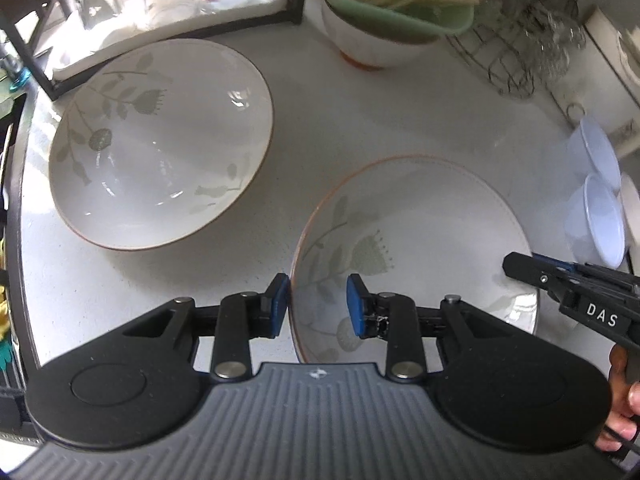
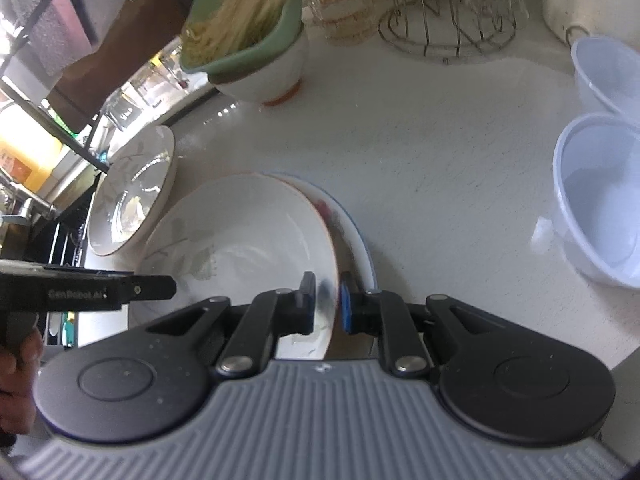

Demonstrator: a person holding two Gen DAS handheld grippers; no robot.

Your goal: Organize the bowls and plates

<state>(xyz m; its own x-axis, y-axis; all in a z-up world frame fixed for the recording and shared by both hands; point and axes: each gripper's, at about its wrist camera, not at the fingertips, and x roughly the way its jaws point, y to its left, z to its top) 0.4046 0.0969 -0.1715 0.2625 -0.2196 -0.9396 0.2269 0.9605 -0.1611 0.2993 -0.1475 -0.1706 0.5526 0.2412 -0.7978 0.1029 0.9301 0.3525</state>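
Two white bowls with a grey leaf pattern are on the white counter. The near bowl (image 1: 416,248) rests on a blue-rimmed flowered plate (image 2: 356,236). My left gripper (image 1: 318,306) is open, its fingers astride the near bowl's left rim, one outside and one inside. My right gripper (image 2: 326,304) is shut on the same bowl's (image 2: 248,236) right rim, which is tilted up. The second bowl (image 1: 160,140) sits to the left and also shows in the right wrist view (image 2: 132,192).
A white bowl holding a green bowl of noodles (image 1: 384,12) stands at the back. A tray of upturned glasses (image 1: 160,4) sits in a black frame back left. Wire rack (image 2: 448,28) at back. Two clear plastic bowls (image 2: 600,196) stand at the right.
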